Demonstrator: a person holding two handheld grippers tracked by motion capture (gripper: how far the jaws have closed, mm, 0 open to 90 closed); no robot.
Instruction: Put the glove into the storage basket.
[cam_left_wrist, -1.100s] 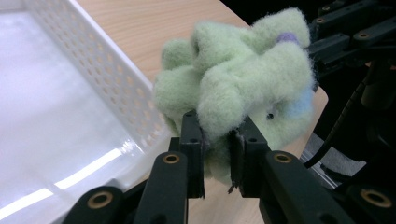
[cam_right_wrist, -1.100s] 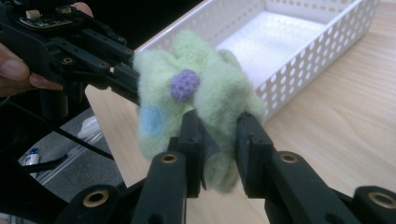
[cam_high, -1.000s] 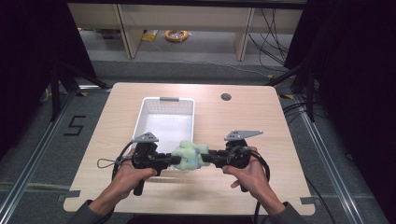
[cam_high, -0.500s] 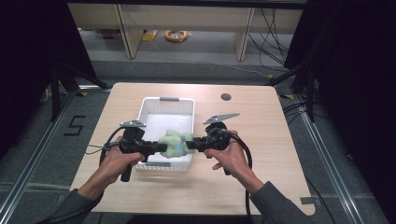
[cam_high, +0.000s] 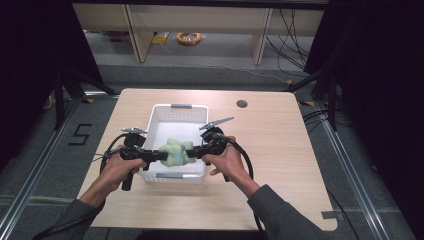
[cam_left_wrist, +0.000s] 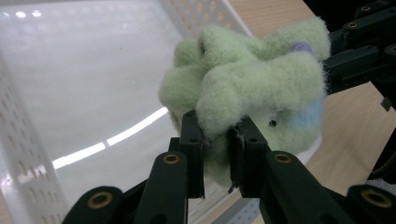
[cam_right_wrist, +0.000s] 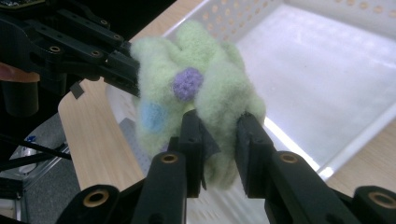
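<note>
A pale green plush toy (cam_high: 174, 151) with a purple dot (cam_right_wrist: 187, 83) and a blue patch hangs between both grippers, over the near part of the white plastic basket (cam_high: 172, 111). My left gripper (cam_high: 161, 156) comes in from the left and is shut on a fold of the plush toy (cam_left_wrist: 247, 93). From the right, my right gripper (cam_high: 192, 153) is shut on the other side of the plush toy (cam_right_wrist: 196, 88). In each gripper view the other gripper's black jaws clamp the far side of the toy. The basket (cam_left_wrist: 70, 79) below looks empty.
The wooden table (cam_high: 280, 145) has a round cable hole (cam_high: 242, 104) at the back right. Black cables trail from both grippers. Metal floor rails run on both sides of the table; shelving legs and an orange cable coil (cam_high: 188, 37) lie beyond it.
Both grippers have carried the plush toy away from the table's near edge and to the left, from in front of the basket to above its near part.
</note>
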